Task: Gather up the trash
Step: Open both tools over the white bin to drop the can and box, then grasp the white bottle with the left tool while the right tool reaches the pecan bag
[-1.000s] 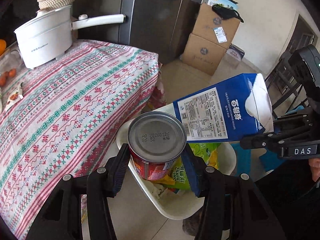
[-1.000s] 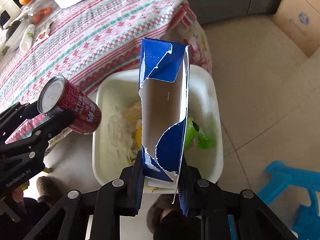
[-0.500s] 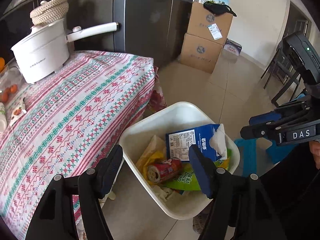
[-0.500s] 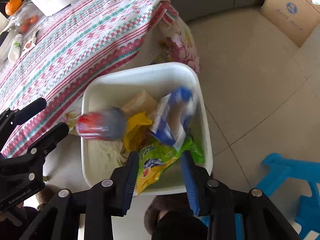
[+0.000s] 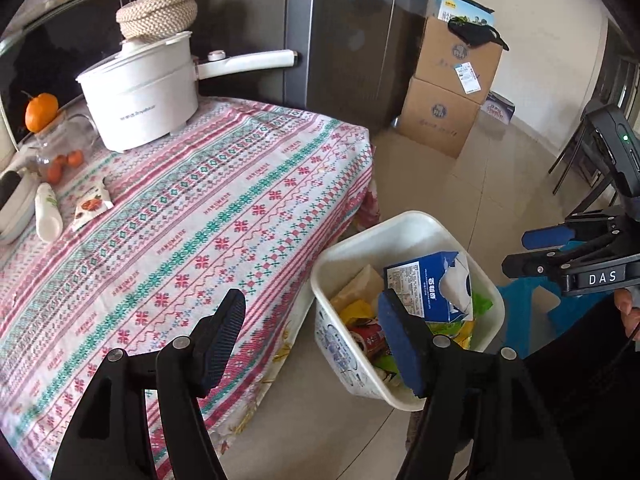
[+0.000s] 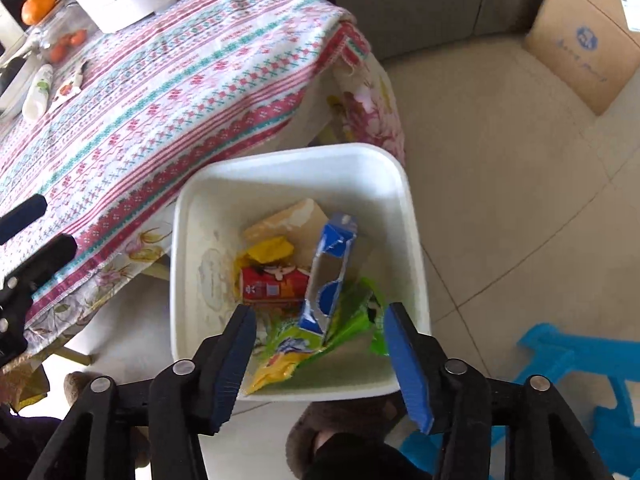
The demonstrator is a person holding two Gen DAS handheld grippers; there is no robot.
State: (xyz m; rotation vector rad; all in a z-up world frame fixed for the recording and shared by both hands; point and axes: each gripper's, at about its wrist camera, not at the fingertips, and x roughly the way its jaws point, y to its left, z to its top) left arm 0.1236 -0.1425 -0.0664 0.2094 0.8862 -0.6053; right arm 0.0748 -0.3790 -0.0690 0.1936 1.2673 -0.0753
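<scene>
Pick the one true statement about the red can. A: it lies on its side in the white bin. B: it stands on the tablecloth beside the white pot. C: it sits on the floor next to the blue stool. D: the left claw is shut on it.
A: the red can lies on its side among the trash inside the white bin, and the left claw is open and empty.

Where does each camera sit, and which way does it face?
Left wrist: on the left gripper, facing over the table; own fingers open, right gripper visible.
Right wrist: on the right gripper, looking down into the white bin; open fingers, left gripper's fingers visible.
Shared: bin, blue carton, red can.
</scene>
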